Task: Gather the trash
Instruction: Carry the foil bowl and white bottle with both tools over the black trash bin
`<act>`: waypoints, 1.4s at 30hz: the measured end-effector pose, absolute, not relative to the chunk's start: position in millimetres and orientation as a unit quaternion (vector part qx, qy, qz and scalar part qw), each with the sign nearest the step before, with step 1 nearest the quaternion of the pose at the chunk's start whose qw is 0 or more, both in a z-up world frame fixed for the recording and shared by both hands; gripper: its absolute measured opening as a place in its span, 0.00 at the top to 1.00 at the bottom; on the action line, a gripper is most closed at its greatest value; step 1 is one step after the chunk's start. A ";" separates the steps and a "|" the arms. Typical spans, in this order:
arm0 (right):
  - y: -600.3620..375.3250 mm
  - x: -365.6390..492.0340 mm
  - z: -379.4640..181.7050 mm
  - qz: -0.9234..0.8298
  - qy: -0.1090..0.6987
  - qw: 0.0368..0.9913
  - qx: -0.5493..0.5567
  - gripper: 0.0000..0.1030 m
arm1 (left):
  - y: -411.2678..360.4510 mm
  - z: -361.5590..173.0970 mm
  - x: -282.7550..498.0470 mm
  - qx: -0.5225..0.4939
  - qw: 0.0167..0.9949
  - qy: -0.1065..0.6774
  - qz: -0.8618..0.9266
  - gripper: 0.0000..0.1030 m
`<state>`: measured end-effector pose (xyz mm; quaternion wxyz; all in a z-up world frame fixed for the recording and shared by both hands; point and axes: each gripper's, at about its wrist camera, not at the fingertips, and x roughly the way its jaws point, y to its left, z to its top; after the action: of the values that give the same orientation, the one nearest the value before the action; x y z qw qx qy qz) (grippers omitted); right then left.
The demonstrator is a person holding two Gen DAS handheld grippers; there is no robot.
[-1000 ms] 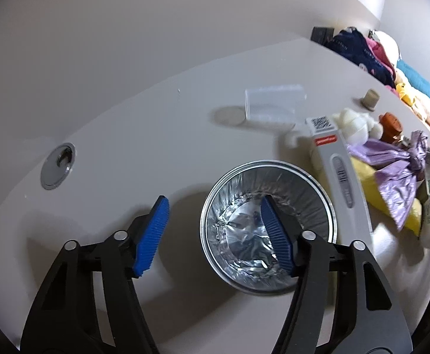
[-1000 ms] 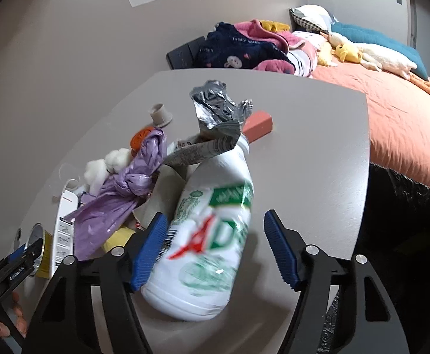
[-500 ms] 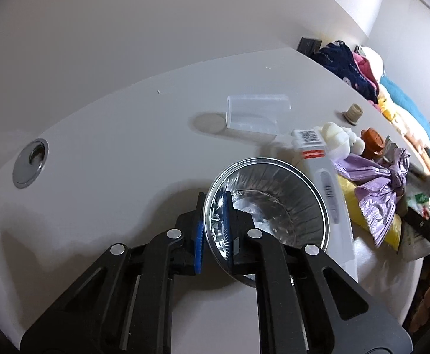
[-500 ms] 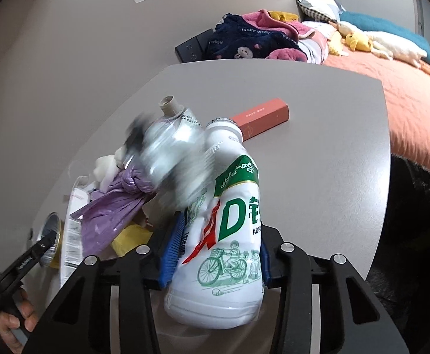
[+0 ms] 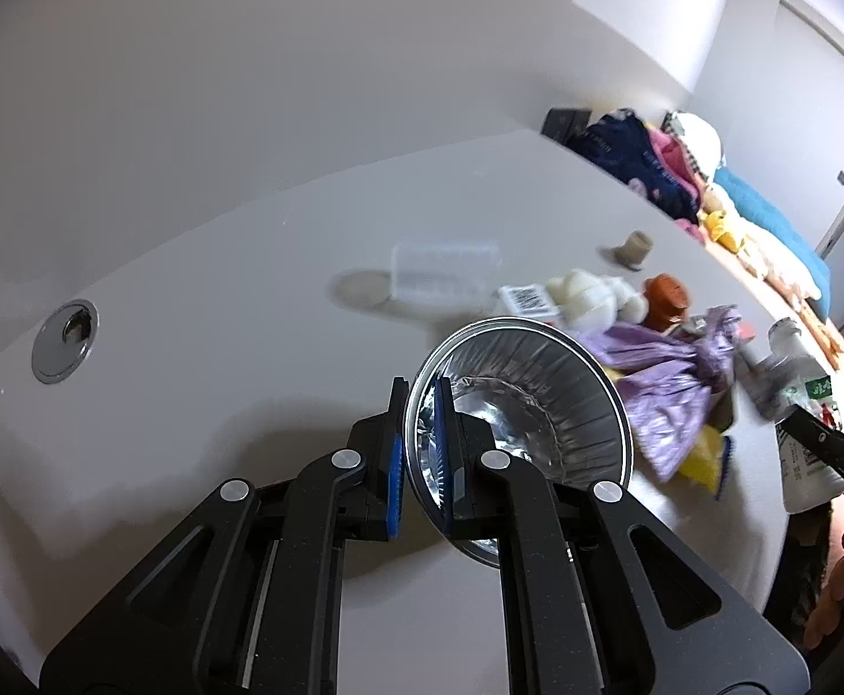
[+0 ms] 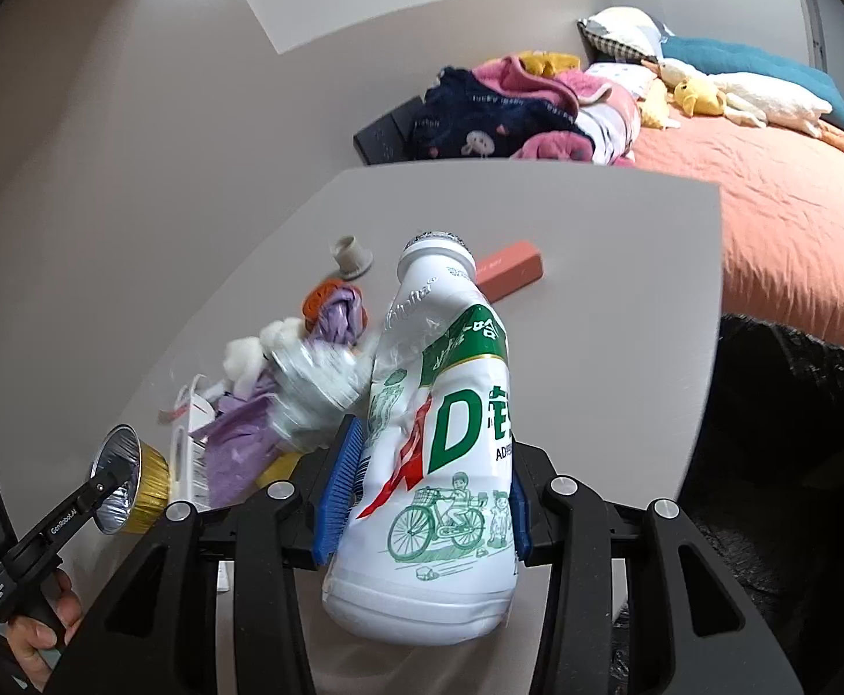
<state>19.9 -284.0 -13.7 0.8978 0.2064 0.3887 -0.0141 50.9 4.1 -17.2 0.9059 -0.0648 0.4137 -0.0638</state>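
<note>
Both grippers loaded, trash coming off the tabletop.
Left gripper [image 5: 420,457] pinches foil cup [image 5: 517,434] rim at 9 o'clock; right gripper [image 6: 422,489] clamps the crumpled milk-drink bottle [image 6: 439,446] body for carrying.

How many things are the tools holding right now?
2. The left tool pinches the rim of the foil cup. The right tool squeezes the white bottle.

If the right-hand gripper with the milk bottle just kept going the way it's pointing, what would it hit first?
Probably the salmon-coloured box lying just beyond the mouth of the white bottle that the right gripper holds. Depth is hard to judge; the bottle could pass over it to the bare table.
</note>
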 end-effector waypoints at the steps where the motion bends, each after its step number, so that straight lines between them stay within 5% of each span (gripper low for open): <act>1: -285.6 15.7 -9.7 -0.014 0.385 0.899 0.207 0.56 | 2.8 -13.5 47.6 -0.064 0.907 0.411 -0.066 0.92; 42: -417.2 -126.9 35.6 -0.111 0.320 0.911 0.233 0.56 | -205.7 29.5 -42.6 0.004 0.884 0.386 -0.262 0.92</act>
<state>-126.9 -417.2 35.6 0.9114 0.2332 0.3205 -0.1105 -42.6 -205.7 29.5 0.8844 0.0043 0.3861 -0.2622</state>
